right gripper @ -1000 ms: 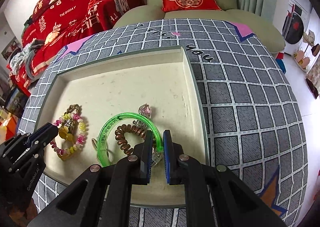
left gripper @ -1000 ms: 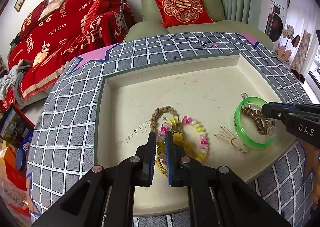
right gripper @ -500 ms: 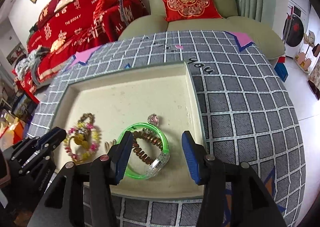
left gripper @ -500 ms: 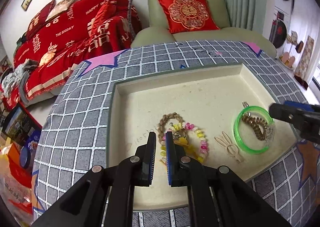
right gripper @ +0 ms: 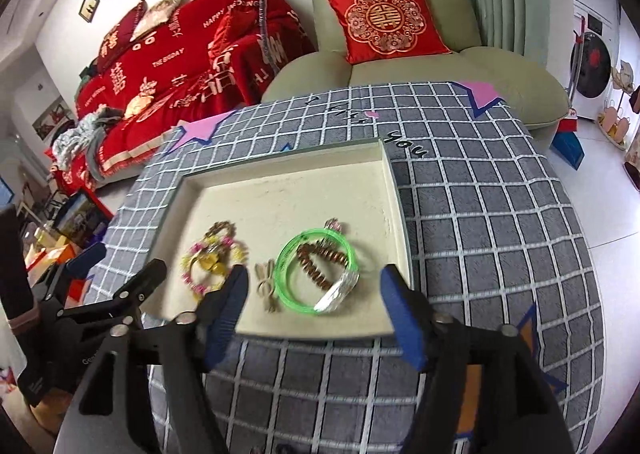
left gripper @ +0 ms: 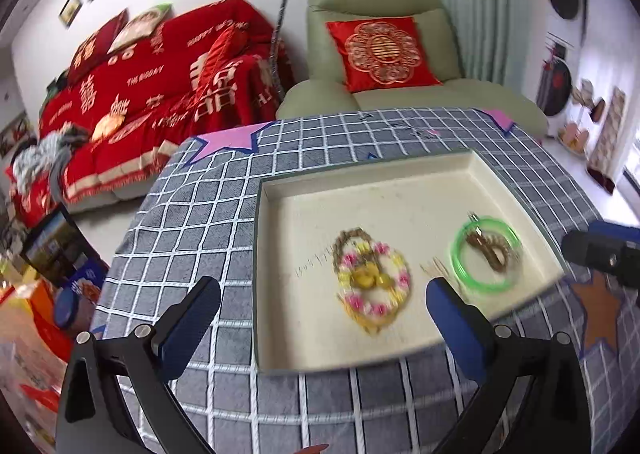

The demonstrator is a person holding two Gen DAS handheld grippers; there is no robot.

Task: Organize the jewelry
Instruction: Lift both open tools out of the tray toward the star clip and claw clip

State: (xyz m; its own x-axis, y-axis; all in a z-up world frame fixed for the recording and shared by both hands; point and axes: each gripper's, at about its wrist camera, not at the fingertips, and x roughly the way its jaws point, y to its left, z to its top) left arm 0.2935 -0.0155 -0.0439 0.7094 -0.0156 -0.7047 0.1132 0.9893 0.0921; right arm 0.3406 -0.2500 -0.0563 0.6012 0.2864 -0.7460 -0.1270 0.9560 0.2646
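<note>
A cream tray (left gripper: 360, 173) (right gripper: 288, 173) sits on the checked tablecloth. In it lie a pink-and-yellow bead bracelet (left gripper: 374, 280) (right gripper: 212, 260) over a brown braided loop, a beige clip (right gripper: 267, 284), and a green bangle (left gripper: 486, 256) (right gripper: 316, 270) ringing a brown coil hair tie (right gripper: 320, 260). My left gripper (left gripper: 324, 324) is open and empty, raised above the tray's near edge. My right gripper (right gripper: 316, 312) is open and empty, raised above the near edge by the bangle. The right gripper also shows at the left wrist view's right edge (left gripper: 600, 254).
The grey checked cloth (right gripper: 480, 234) covers a round table. A green armchair with a red cushion (right gripper: 384, 17) stands behind it, and a sofa under red blankets (left gripper: 160, 65) at the back left. Boxes and clutter lie on the floor at left (left gripper: 36, 274).
Both grippers have opened and drawn back and up from the tray. The bead bracelet and the green bangle stay in the tray.
</note>
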